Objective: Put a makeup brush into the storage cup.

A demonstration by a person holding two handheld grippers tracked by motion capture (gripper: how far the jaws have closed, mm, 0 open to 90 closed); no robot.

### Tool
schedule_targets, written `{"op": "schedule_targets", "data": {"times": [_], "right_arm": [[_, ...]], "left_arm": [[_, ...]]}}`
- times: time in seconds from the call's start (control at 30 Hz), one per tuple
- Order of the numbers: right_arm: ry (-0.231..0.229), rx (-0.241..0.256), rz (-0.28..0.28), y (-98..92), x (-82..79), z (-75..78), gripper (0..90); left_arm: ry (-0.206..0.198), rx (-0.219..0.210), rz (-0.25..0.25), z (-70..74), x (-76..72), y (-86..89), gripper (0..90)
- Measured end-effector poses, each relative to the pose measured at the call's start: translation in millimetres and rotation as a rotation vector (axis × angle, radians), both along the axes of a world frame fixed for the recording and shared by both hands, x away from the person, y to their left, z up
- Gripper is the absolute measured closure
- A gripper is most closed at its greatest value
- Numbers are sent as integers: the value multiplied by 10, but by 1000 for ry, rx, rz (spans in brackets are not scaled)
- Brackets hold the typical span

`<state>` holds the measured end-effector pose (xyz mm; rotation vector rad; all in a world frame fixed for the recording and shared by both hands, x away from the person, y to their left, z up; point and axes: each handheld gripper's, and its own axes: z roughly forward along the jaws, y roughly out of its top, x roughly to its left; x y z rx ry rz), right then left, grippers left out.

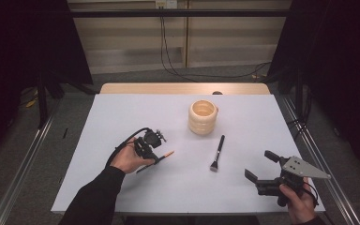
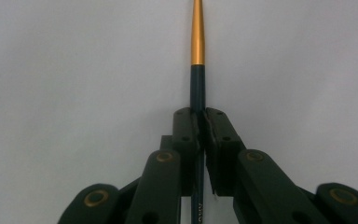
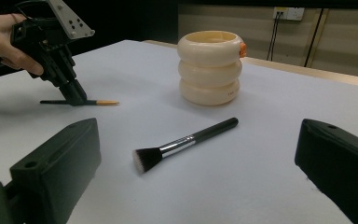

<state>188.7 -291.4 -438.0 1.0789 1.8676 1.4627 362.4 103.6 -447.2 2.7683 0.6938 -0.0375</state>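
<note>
Where print blurs on the pencil (image 2: 197,88), left claw (image 2: 201,123) clamping it, right claw (image 3: 196,172) wide.

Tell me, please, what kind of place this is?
Probably a lab or recording studio, not a home: a white table framed by dark curtains, metal rails on the floor, and cables running to a wall socket.

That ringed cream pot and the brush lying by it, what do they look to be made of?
The pot looks like glazed ceramic or moulded plastic: smooth cream rings with a soft sheen; I cannot tell which. The brush has a glossy black handle, plastic or lacquered wood, a shiny silver collar that looks metal, and dense dark bristles with pale tips.
</note>
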Motion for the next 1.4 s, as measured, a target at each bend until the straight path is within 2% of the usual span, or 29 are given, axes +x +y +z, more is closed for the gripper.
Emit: {"op": "schedule_targets", "data": {"times": [0.2, 0.3, 0.43, 0.47, 0.5, 0.57, 0.73, 0.83, 0.93, 1.1, 1.2, 1.27, 1.4], "right_arm": [[1, -3, 4, -8, 6, -5, 0], [4, -2, 5, -6, 1, -3, 0], [6, 2, 1, -3, 4, -4, 0], [6, 2, 1, -3, 4, -4, 0], [5, 2, -2, -4, 4, -4, 0], [7, 3, 0, -3, 3, -4, 0], [7, 8, -3, -3, 5, -4, 0], [7, 4, 0, -4, 4, -5, 0], [7, 10, -6, -3, 5, -4, 0], [5, 5, -1, -4, 4, -4, 0], [7, 5, -1, -4, 3, -4, 0], [7, 5, -1, -4, 4, -4, 0], [7, 6, -1, -3, 3, -4, 0]], "left_arm": [[6, 0, -8, 3, 17, 5, 835], [21, -31, 4, -2, 29, 38, 837], [17, -28, 18, 2, 25, 35, 838], [19, -21, 5, 9, 37, 43, 838], [25, -41, 29, 0, 33, 51, 838], [35, -53, 31, 4, 42, 68, 838], [31, -55, 46, 14, 45, 95, 838], [31, -73, 61, 51, 48, 121, 838], [24, -107, 80, 83, 54, 158, 837], [9, -199, 113, 156, 35, 224, 837], [3, -223, 122, 174, 20, 233, 837], [-5, -223, 125, 195, 5, 242, 837], [-20, -261, 131, 218, -14, 274, 837]]}}
